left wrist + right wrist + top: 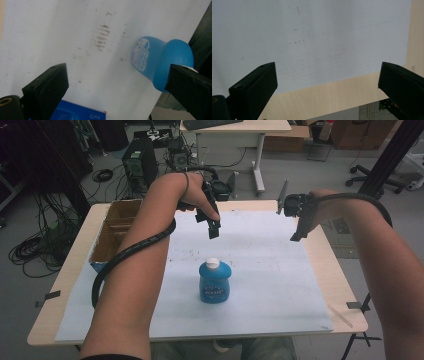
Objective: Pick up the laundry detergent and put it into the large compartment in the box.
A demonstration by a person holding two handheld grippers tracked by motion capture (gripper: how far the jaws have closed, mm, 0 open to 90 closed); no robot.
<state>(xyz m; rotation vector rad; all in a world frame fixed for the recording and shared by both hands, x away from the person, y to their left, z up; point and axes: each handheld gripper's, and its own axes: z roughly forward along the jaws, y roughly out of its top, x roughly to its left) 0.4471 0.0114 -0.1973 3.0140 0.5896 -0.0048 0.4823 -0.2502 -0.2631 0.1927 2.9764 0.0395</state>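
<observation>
Both pairs of jaws stand wide apart, gripping nothing. My left gripper (214,226) hangs above the white sheet (280,270), just beyond the blue bottle (215,281) standing upright mid-table; my right gripper (298,227) hovers well apart near the far right edge. I judge this the approach: next, lower the left around the bottle.

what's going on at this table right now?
A person holds a black two-jaw gripper in each hand above a wooden table covered by a white sheet. Both grippers are open and hold nothing. The left gripper hovers beyond a squat blue plastic bottle with a white cap, which stands upright on the sheet. The right gripper hangs near the table's right edge. An open cardboard box sits at the far left.
</observation>
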